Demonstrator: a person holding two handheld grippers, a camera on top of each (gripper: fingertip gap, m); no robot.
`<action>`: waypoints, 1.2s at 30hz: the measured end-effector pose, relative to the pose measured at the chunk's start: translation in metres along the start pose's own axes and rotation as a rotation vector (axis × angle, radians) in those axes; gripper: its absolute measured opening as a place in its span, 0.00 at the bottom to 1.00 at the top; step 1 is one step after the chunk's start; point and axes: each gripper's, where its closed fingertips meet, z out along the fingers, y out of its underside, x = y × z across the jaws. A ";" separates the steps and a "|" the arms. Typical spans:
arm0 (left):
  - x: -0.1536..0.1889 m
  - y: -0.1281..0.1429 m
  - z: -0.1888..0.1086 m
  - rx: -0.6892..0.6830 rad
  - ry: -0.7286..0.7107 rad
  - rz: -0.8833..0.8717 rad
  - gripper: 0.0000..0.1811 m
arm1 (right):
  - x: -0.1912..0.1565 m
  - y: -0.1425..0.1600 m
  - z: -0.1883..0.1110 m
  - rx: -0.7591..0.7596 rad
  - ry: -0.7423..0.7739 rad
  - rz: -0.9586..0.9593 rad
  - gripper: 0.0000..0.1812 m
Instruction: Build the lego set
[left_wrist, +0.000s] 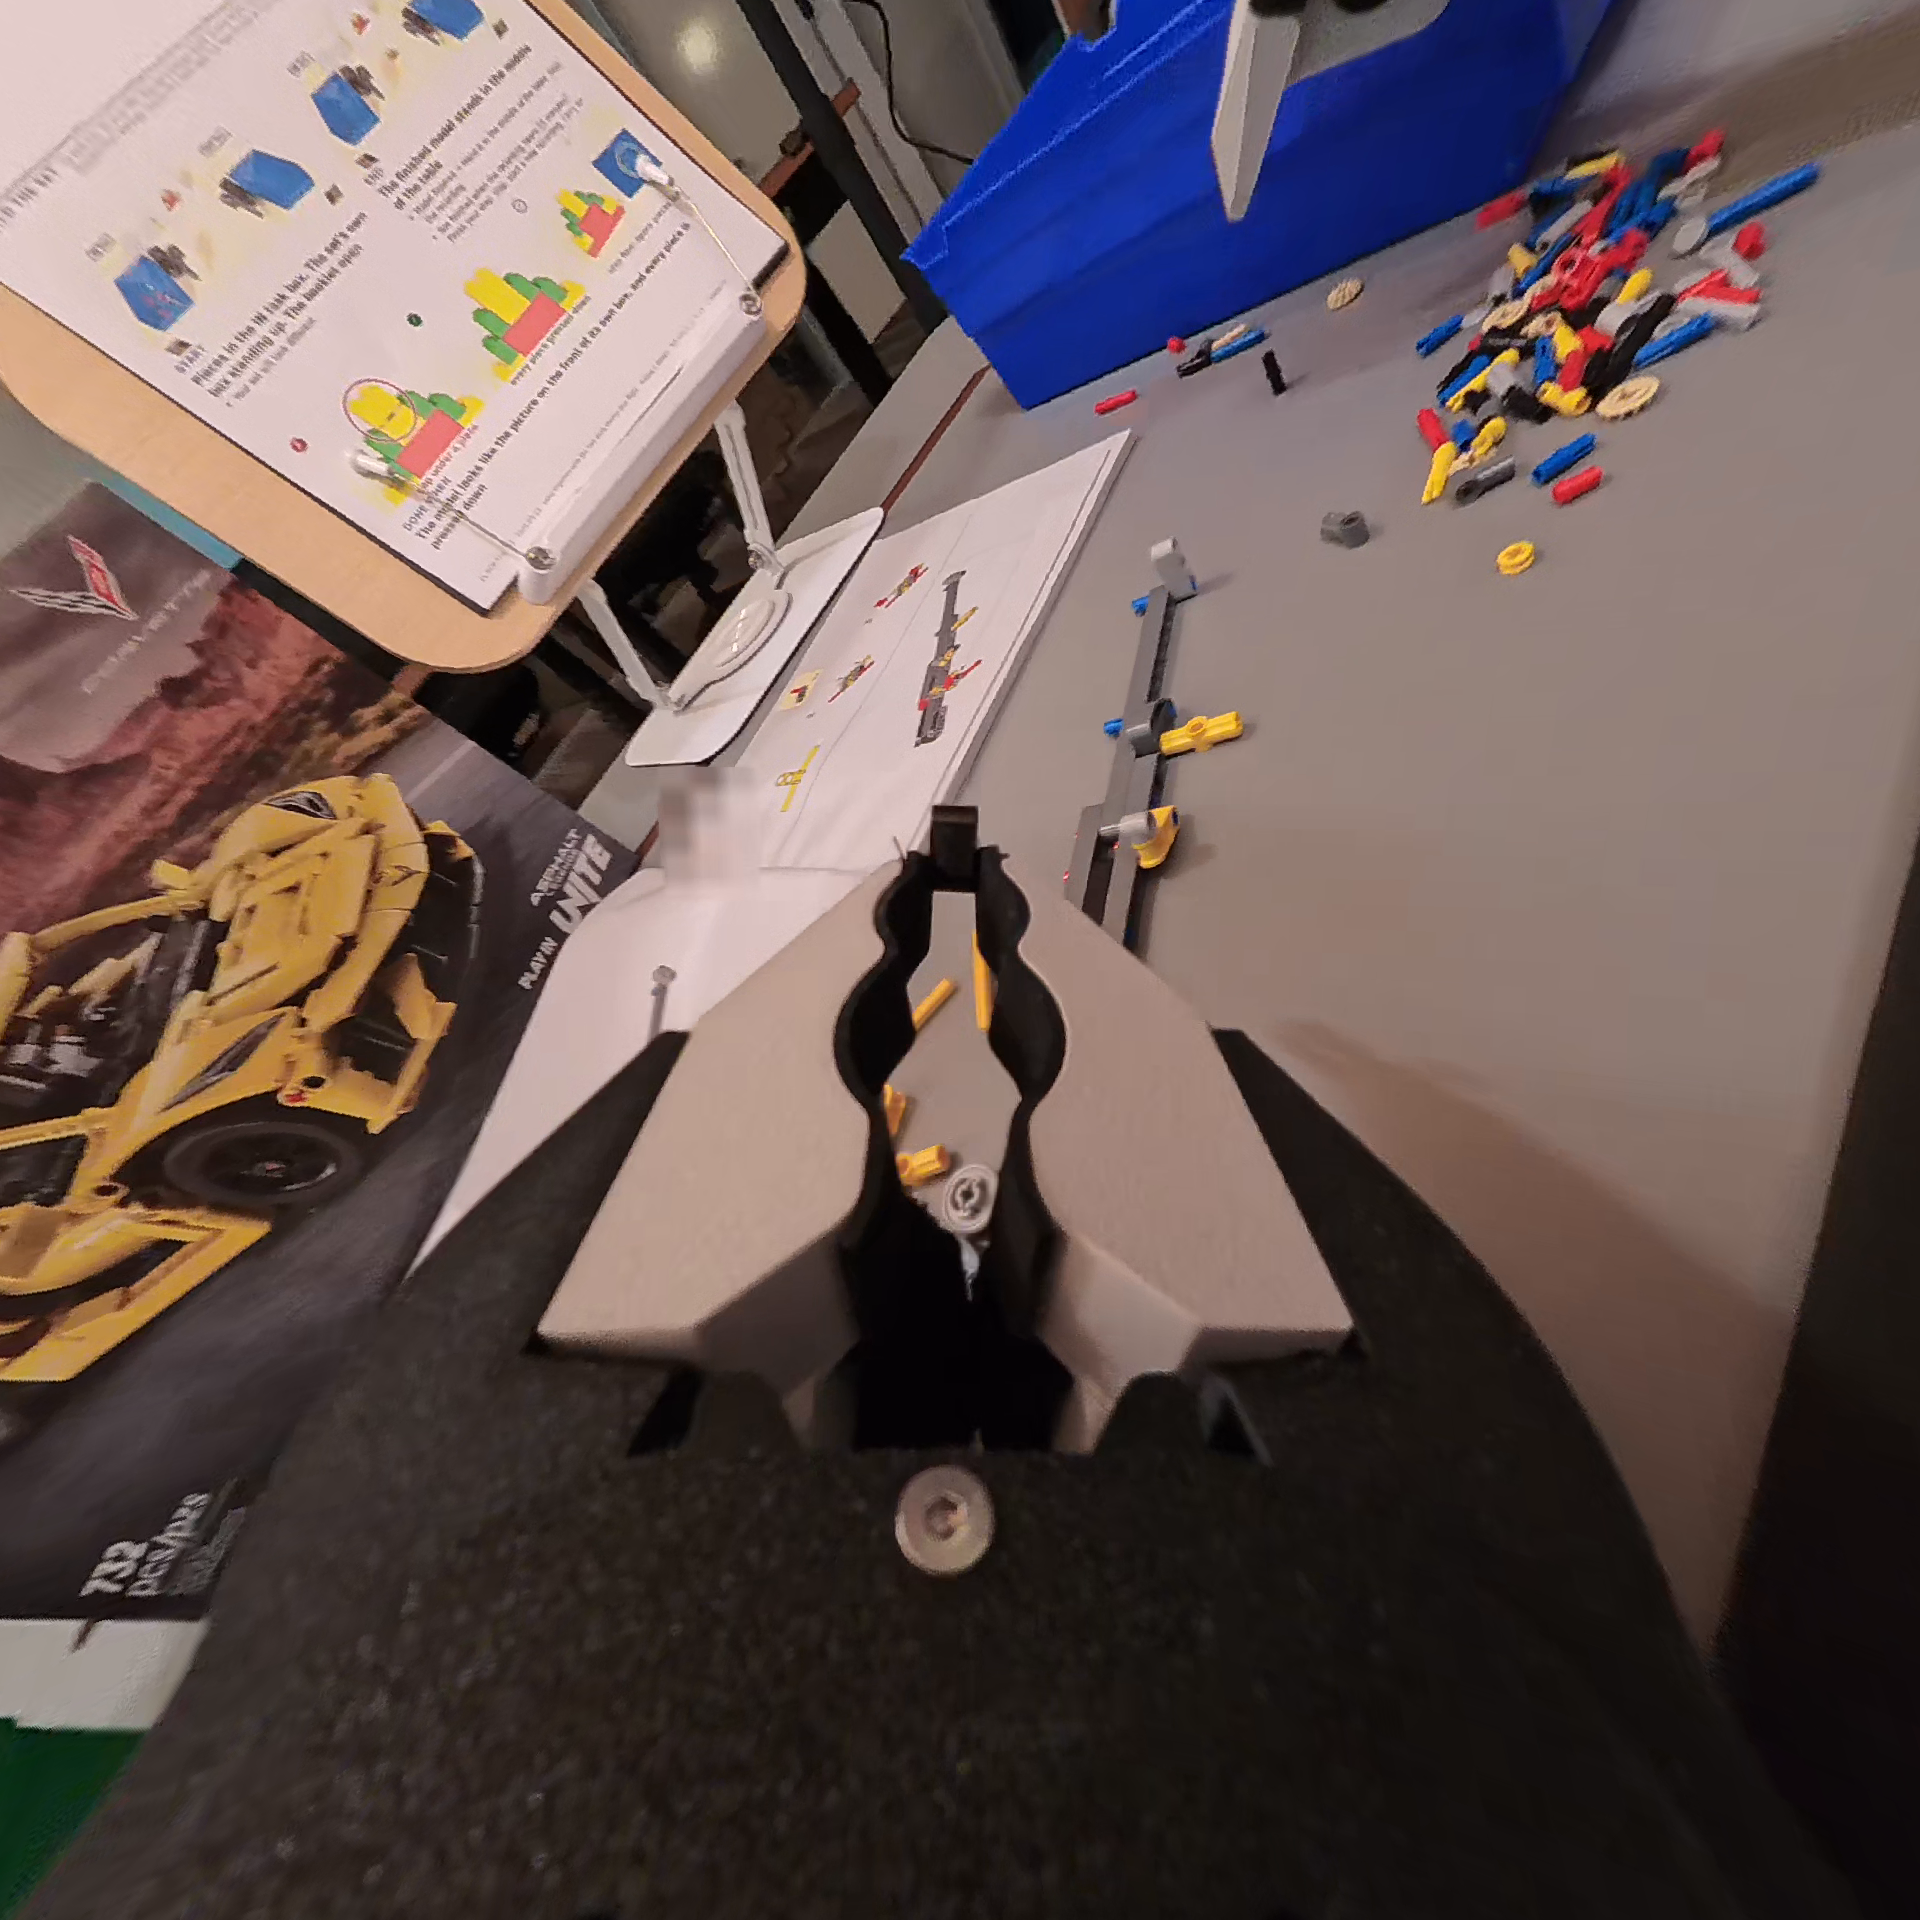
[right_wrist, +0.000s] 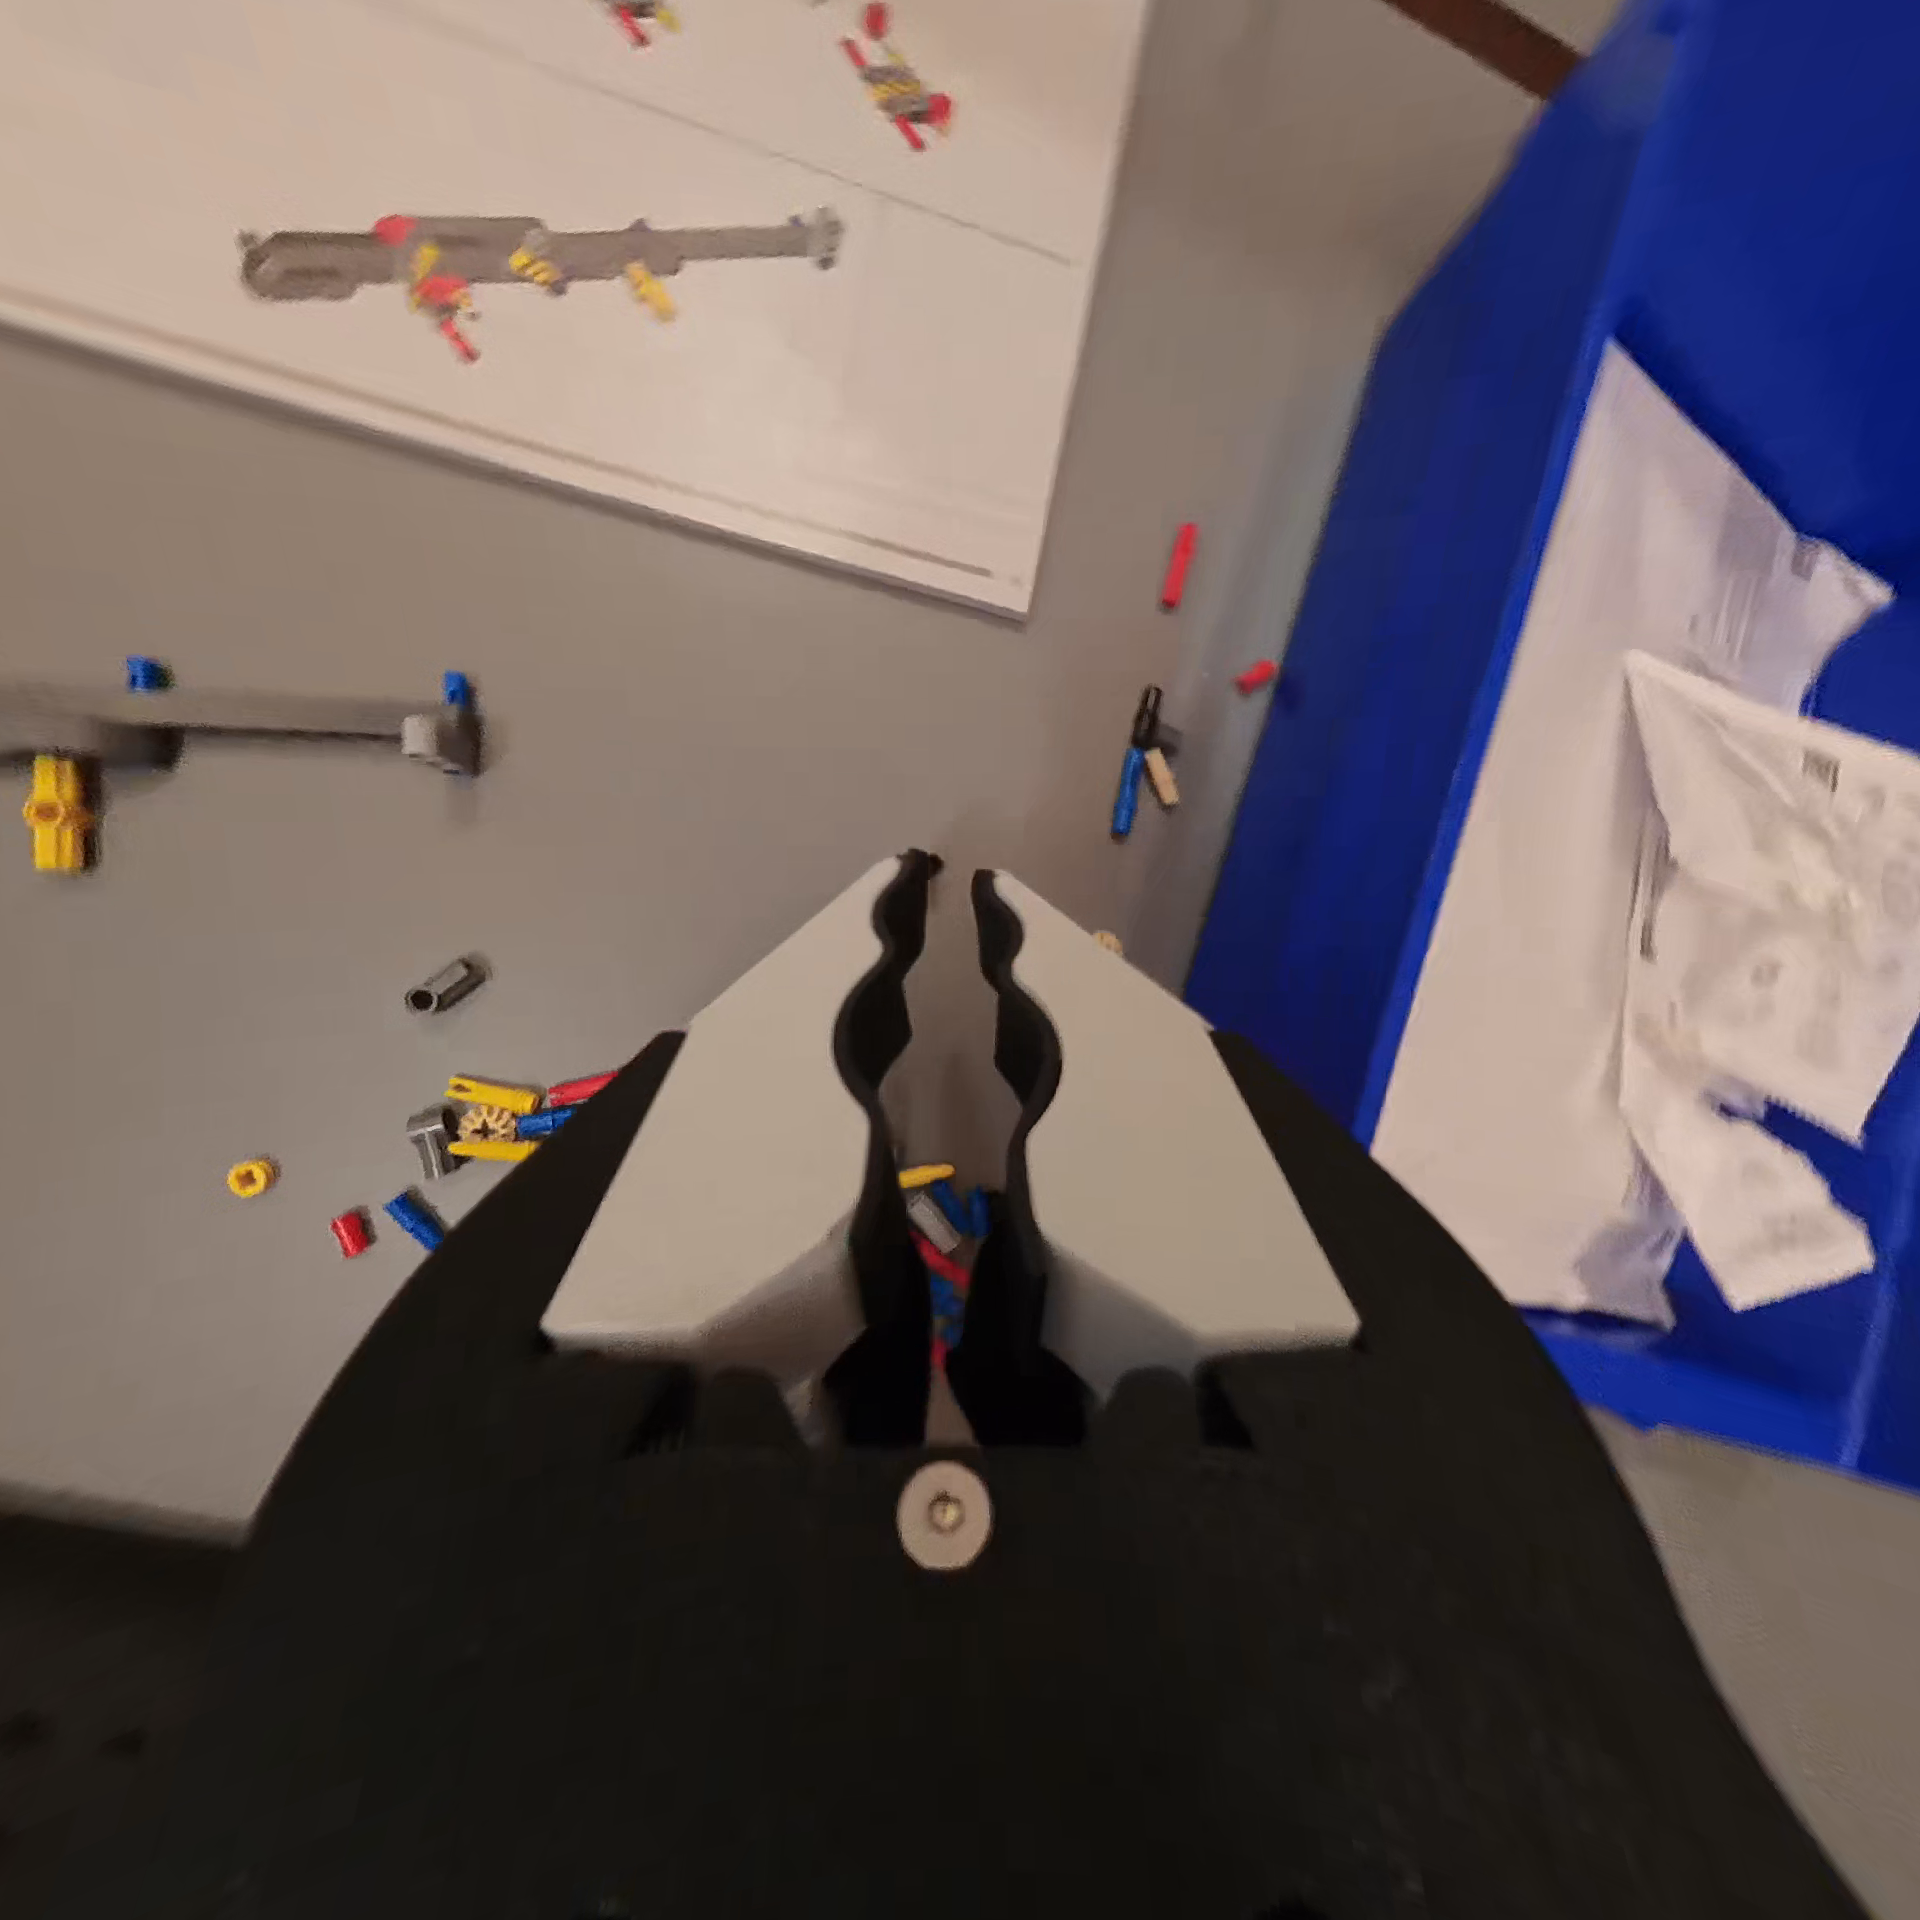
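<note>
My left gripper (left_wrist: 953, 868) is shut on a small black piece (left_wrist: 952, 831) that sticks out past its tips, held above the table. Just right of it lies the long grey beam assembly (left_wrist: 1141, 717) with blue pins and yellow connectors; its end also shows in the right wrist view (right_wrist: 312, 717). My right gripper (right_wrist: 948, 873) hangs over the grey table beside the blue bin (right_wrist: 1351, 831), jaws a narrow gap apart and holding nothing. A tiny black bit (right_wrist: 920, 860) shows at its left tip; I cannot tell whether they touch. One of the right gripper's fingers (left_wrist: 1257, 114) shows far off.
A pile of loose pieces (left_wrist: 1579, 301) lies at the far right, with strays such as a black, blue and tan cluster (right_wrist: 1143, 748). The open instruction booklet (left_wrist: 935, 644) lies ahead. A sheet stand (left_wrist: 364, 260) and the set's box (left_wrist: 208, 1039) stand on the left. Small yellow pieces (left_wrist: 920, 1164) lie under my left gripper. One gripper's finger ends stand about 30 cm off the other's.
</note>
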 end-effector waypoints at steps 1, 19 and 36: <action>0.001 0.000 0.000 0.002 0.013 -0.019 0.04 | 0.001 0.006 0.001 -0.043 0.002 0.048 0.07; 0.006 0.006 0.001 -0.021 0.055 -0.024 0.04 | -0.001 0.021 0.048 -0.338 -0.077 0.278 0.11; 0.007 0.007 0.002 -0.026 0.062 -0.025 0.04 | -0.003 0.030 0.054 -0.425 -0.115 0.233 0.10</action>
